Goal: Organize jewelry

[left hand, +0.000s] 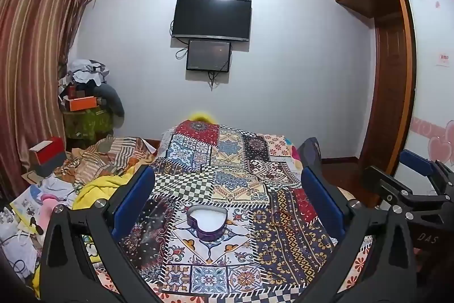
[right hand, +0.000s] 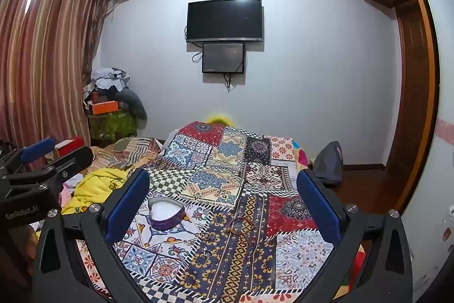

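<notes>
Patchwork bedspread (left hand: 227, 178) lies flat, open, between spread fingers of both hand-held grippers. Only obstacles on it: purple heart-shaped box (left hand: 207, 220) at centre, thin bracelet (right hand: 238, 226) and small rings (right hand: 207, 236) just right of box. Left bed edge crowded with yellow blanket (right hand: 96, 186), crumpled clothes, papers. Right side drops to bare floor beside wardrobe (right hand: 411, 104).

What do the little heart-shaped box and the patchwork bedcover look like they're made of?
Heart-shaped box: probably card or tin, with a glossy purple wall that catches light and a matte white inside. Patchwork bedcover: printed woven cloth, matte, draping in soft folds.
</notes>
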A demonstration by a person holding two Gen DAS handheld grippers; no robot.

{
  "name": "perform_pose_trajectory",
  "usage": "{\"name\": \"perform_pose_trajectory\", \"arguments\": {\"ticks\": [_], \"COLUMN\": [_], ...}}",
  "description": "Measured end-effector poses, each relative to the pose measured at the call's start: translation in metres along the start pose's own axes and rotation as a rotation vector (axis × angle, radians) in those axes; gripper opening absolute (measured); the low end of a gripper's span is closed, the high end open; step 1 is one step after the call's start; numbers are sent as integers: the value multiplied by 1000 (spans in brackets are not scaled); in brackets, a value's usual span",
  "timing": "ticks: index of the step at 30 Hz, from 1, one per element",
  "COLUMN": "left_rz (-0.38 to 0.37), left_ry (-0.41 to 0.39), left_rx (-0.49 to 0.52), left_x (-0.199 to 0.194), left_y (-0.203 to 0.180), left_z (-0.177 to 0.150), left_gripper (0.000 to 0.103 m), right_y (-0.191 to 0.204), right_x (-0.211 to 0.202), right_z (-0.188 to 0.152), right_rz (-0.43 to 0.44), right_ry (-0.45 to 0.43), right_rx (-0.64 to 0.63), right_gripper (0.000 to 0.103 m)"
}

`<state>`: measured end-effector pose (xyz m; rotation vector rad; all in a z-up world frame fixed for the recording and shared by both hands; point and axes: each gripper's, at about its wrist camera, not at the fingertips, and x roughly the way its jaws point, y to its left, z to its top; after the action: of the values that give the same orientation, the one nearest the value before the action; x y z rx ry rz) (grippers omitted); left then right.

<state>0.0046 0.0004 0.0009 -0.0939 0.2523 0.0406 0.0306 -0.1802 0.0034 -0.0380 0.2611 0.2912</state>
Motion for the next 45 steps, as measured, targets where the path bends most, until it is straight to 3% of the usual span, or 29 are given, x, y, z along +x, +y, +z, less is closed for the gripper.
{"name": "perform_pose_trajectory", "arguments": {"ticks": [45], "left_rz": [25], "left_ry": [-17], "left_rx": [-27], "left_x": [-7], "left_y": [6], "left_z": [-4], "left_gripper": [103], "right_y": [0], "right_x": [2], "right_z": [2], "right_rz": [-1], "right_ry": [-2], "right_rx": [11], "right_gripper": [103]}}
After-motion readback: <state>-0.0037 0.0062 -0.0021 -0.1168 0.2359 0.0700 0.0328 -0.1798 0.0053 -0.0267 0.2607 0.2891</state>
